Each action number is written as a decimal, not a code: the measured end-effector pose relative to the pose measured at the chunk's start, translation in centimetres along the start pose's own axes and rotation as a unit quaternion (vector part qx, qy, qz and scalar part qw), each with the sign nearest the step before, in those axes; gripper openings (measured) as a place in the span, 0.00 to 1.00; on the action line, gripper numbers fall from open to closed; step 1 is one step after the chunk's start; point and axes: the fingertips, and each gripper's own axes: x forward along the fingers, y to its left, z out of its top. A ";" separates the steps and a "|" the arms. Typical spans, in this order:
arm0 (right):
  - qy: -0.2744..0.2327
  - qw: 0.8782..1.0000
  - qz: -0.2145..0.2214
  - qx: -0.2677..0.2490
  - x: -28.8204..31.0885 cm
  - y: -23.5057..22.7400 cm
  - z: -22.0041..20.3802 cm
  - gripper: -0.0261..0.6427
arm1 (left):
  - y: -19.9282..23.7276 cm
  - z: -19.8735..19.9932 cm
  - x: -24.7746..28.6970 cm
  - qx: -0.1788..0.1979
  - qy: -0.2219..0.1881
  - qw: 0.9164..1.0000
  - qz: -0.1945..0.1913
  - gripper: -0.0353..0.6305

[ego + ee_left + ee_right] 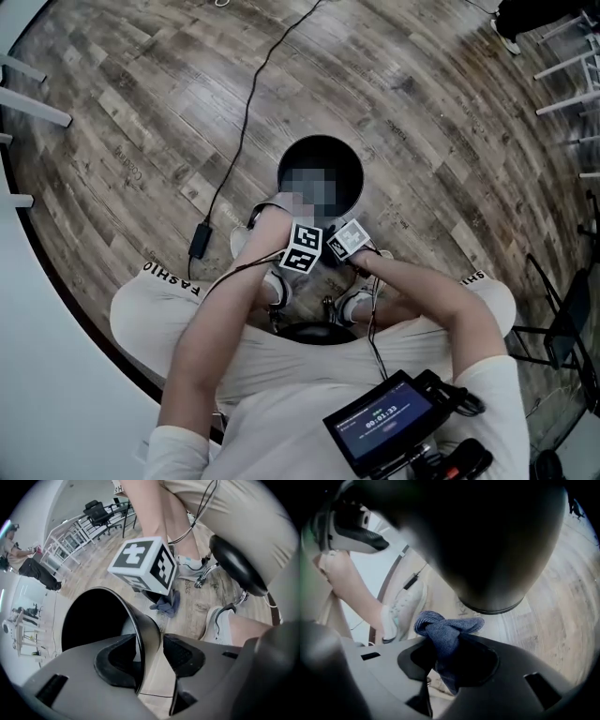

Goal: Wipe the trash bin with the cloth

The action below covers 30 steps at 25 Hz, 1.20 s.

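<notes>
A round black trash bin (pixel 319 173) stands open on the wood floor in front of the seated person's knees. Both grippers hang at its near side, pointing steeply down. My left gripper (pixel 302 248) straddles the bin's rim (pixel 140 630): the thin wall runs along the left pad (pixel 117 663), and floor shows between it and the right pad, so the jaws are open. My right gripper (pixel 452 656) is shut on a bunched blue cloth (pixel 445 634), low beside the bin's dark outer wall (pixel 497 550). The left gripper view shows that cloth (pixel 166 604) hanging under the right gripper's marker cube (pixel 140 564).
The person sits on a black stool (pixel 236 564), with a white shoe (pixel 401 609) on each side of the grippers. A black cable (pixel 244 122) and its adapter (pixel 199 241) lie left of the bin. Chairs (pixel 562 319) stand at the right, and a white curved surface (pixel 37 309) at the left.
</notes>
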 end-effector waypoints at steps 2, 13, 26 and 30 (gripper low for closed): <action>0.013 0.999 0.043 -0.016 -3.5 3.2 0.0 0.20 | -0.6 0.7 -1.4 -0.015 -0.011 1.000 -0.019 0.34; -0.217 0.974 0.061 -0.037 -30.5 6.5 10.5 0.20 | 7.5 2.5 -15.8 -0.153 -0.149 0.974 0.081 0.39; -0.589 0.793 -0.123 -0.093 -53.8 5.4 15.3 0.20 | 11.8 -0.5 -40.8 -0.376 -0.380 0.774 0.340 0.38; -0.585 0.796 -0.126 -0.091 -53.0 5.1 15.2 0.20 | 11.5 -3.5 -39.6 -0.376 -0.293 0.783 0.399 0.38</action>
